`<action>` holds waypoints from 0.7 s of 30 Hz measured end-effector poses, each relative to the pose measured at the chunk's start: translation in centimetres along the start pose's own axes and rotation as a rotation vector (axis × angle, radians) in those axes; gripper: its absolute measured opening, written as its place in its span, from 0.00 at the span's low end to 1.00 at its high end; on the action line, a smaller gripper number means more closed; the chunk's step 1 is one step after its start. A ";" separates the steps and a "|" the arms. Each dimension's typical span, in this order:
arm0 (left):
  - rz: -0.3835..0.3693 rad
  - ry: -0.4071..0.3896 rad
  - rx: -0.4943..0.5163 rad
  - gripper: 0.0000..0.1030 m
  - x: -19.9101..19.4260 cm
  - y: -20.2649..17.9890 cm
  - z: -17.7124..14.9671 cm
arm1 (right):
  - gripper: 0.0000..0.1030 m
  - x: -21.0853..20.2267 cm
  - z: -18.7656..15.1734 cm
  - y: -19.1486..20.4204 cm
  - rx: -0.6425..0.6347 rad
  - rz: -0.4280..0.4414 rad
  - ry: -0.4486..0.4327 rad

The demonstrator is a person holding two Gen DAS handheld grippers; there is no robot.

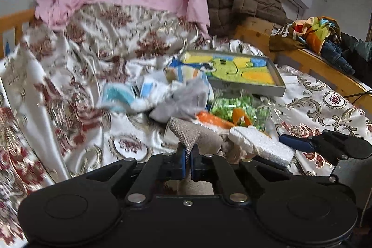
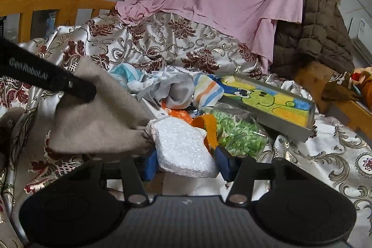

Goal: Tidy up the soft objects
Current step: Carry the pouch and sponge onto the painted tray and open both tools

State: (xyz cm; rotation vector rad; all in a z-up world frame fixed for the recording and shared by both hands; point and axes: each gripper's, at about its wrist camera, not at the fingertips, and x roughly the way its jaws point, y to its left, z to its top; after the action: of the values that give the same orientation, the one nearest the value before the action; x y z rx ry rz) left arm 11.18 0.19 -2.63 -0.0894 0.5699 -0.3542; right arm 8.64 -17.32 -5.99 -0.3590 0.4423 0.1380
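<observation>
The left gripper (image 1: pixel 188 155) pinches the beige cloth (image 2: pixel 97 117) lifted off the bedspread (image 2: pixel 325 155) — likely to sort it — while the right gripper (image 2: pixel 186 164), wide, straddles the near white foam block (image 2: pixel 183 145).

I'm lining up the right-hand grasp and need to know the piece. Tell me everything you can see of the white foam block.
The white foam block looks like expanded polystyrene: grainy, pebbled surface, roughly rectangular, with rounded, slightly ragged corners. It lies on the patterned bedspread, between the open fingers of the right gripper; I cannot tell whether the pads touch it. The beige cloth held by the left gripper meets its left edge, and an orange strip lies against its right.
</observation>
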 end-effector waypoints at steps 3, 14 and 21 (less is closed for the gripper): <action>0.017 -0.028 0.024 0.03 -0.9 -0.7 0.3 | 0.54 -0.6 0.0 0.2 -0.014 -0.019 -0.030; 0.075 -0.142 0.092 0.02 -3.6 -2.2 2.0 | 0.54 -2.2 0.3 -0.6 0.011 -0.090 -0.133; 0.096 -0.210 0.087 0.03 -4.0 -2.2 4.3 | 0.54 -2.3 1.0 -1.8 0.004 -0.136 -0.183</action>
State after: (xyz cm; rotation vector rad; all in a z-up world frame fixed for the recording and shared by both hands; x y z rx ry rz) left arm 9.75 -0.58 3.43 -0.0145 0.3491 -0.2714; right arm 7.30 -18.71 -3.55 -0.3684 0.2363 0.0369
